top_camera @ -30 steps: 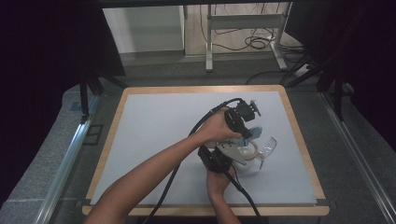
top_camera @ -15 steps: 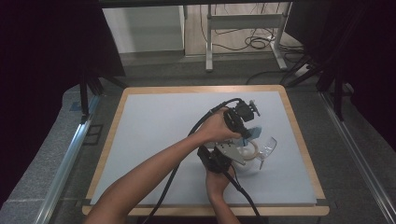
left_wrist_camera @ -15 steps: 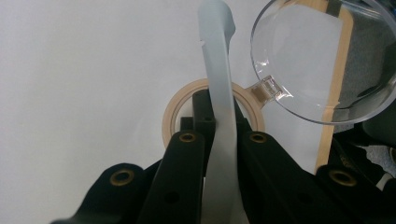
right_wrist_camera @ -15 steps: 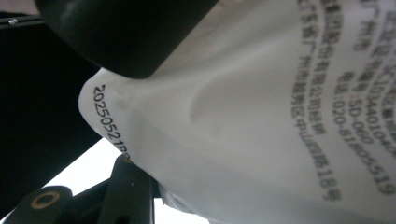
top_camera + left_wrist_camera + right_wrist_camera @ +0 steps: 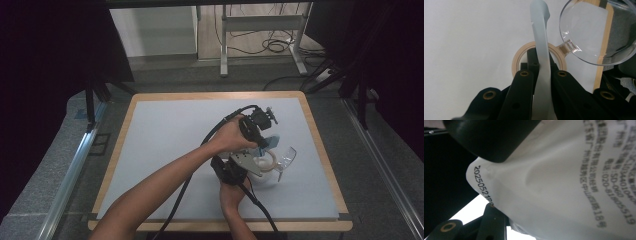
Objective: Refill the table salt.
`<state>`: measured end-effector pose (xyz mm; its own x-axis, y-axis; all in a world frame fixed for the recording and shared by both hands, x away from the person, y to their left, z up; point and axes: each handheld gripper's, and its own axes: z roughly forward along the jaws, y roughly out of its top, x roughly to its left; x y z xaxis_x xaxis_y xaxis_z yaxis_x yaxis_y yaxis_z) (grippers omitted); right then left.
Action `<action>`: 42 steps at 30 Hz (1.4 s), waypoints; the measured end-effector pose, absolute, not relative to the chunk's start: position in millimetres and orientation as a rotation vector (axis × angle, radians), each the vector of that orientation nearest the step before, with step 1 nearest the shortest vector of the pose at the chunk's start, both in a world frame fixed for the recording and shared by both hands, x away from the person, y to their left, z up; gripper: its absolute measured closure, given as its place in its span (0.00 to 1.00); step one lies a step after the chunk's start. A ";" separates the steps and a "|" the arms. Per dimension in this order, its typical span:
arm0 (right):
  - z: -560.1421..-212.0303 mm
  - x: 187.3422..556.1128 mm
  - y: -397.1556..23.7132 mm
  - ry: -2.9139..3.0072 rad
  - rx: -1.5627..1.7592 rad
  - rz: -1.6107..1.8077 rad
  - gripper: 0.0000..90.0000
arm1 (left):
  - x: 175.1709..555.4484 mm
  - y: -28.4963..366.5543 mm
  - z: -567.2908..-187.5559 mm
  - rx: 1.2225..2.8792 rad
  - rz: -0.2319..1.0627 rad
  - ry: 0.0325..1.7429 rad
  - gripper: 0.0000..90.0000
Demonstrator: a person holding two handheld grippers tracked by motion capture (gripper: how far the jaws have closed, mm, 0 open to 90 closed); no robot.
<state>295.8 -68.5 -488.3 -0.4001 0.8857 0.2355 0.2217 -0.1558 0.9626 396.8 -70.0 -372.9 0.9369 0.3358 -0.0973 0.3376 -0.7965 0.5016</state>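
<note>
My left gripper [image 5: 261, 145] points down over the mat, shut on a pale blue strip [image 5: 541, 50] that runs up between its jaws [image 5: 542, 75]. Under it lies a tan tape roll [image 5: 517, 56], with a clear round plastic piece [image 5: 594, 32] on its right. In the high view the strip [image 5: 270, 141], the roll [image 5: 270, 159] and the clear piece [image 5: 287, 156] sit close together right of centre. My right gripper [image 5: 252, 174] comes in from the near side and is shut on a white printed packet [image 5: 564, 182], which bulges close to its camera. One right jaw presses the packet's lower left edge.
The work lies on a pale mat [image 5: 170, 135] on a wood-edged table [image 5: 320, 145]. Black cables [image 5: 180, 195] trail from both grippers toward the near edge. Dark frame posts [image 5: 92, 100] stand at the table's sides, and a metal stand [image 5: 260, 30] is on the floor beyond.
</note>
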 end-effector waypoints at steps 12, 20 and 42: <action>-485.7 296.8 -70.4 1.552 1.272 1.612 0.61 | 397.1 -74.3 -369.8 2.576 0.000 0.470 1.00; -486.1 297.8 -70.8 1.554 1.269 1.609 0.61 | 398.1 -74.4 -370.5 2.579 -0.001 0.466 1.00; -485.6 294.4 -71.1 1.552 1.265 1.602 0.62 | 393.9 -75.3 -370.2 2.579 -0.001 0.458 1.00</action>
